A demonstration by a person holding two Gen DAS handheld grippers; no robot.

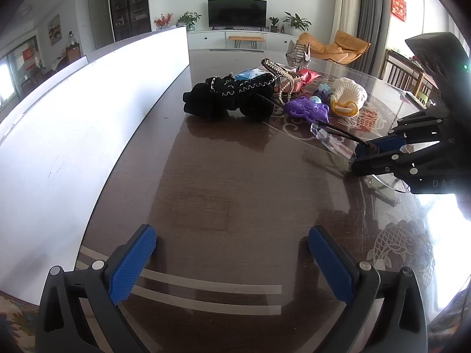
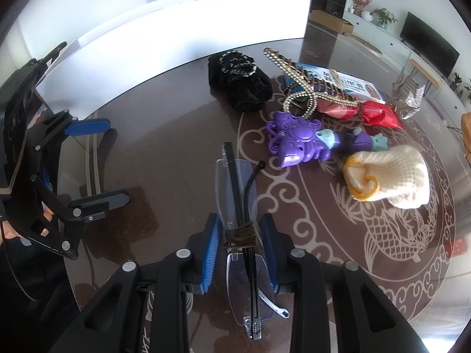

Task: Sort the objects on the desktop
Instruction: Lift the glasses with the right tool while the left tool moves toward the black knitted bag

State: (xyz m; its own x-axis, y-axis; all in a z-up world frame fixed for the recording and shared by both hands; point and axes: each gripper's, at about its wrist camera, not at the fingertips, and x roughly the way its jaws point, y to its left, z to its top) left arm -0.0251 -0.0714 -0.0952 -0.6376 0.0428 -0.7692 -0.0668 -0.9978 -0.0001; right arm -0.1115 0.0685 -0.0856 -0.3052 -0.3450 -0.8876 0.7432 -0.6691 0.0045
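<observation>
My right gripper point(image 2: 240, 220) is shut on a folded pair of rimless glasses point(image 2: 235, 176), at the nose bridge where a brown cord is wound around the black temples. The left wrist view shows that gripper point(image 1: 357, 156) at the right edge, with the glasses point(image 1: 326, 136) sticking out towards the pile. My left gripper point(image 1: 232, 244) stands open over bare dark table, nothing between its blue pads. In the pile lie a black knitted piece point(image 2: 238, 82), a purple plastic toy point(image 2: 297, 141), a cream knitted pouch point(image 2: 388, 176), a rhinestone hair clip point(image 2: 300, 79) and a red packet point(image 2: 374, 111).
A long white box point(image 1: 88, 117) runs along the table's left side, beside my left gripper point(image 2: 100, 163). A blue-and-white booklet point(image 2: 353, 83) and a crinkled silver wrapper point(image 2: 409, 94) lie behind the pile. The glossy table point(image 1: 235, 176) has a pale fish pattern on the right.
</observation>
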